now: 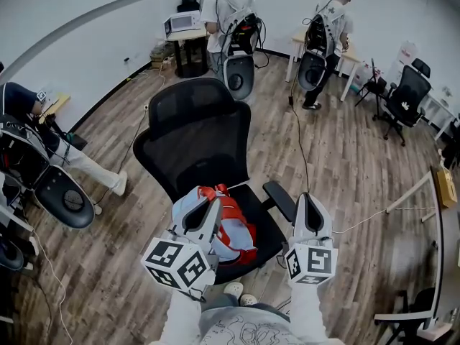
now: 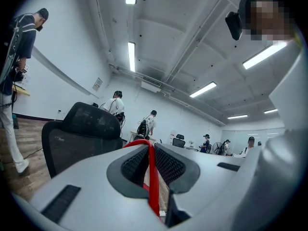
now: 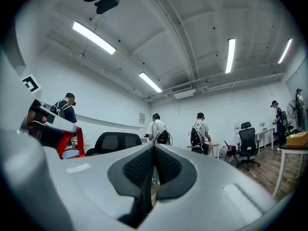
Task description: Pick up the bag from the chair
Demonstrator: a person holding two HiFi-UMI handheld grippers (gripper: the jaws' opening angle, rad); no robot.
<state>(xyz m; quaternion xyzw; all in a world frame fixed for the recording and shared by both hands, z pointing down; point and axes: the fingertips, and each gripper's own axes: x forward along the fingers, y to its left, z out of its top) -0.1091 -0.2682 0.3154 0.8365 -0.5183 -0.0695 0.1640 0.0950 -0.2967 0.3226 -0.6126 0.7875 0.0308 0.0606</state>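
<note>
A light blue and red bag [image 1: 231, 230] is over the seat of the black mesh office chair [image 1: 198, 131]; whether it still rests on the seat I cannot tell. My left gripper [image 1: 213, 204] is shut on the bag's red strap [image 2: 152, 173], which runs up between the two dark pads [image 2: 137, 163] in the left gripper view. My right gripper [image 1: 307, 200] is level beside the chair's right armrest [image 1: 280, 198], shut with nothing in it [image 3: 153, 154]. The right gripper view shows the red strap [image 3: 67, 142] at its left and the chair back [image 3: 115, 141] beyond.
Two standing people work at desks along the far wall [image 1: 228, 16] [image 1: 327, 31]. Another person with a backpack rig [image 1: 36, 160] is at the left. A second black chair [image 1: 404, 95] and a table edge [image 1: 440, 185] are at the right. Cables [image 1: 302, 139] trail over the wooden floor.
</note>
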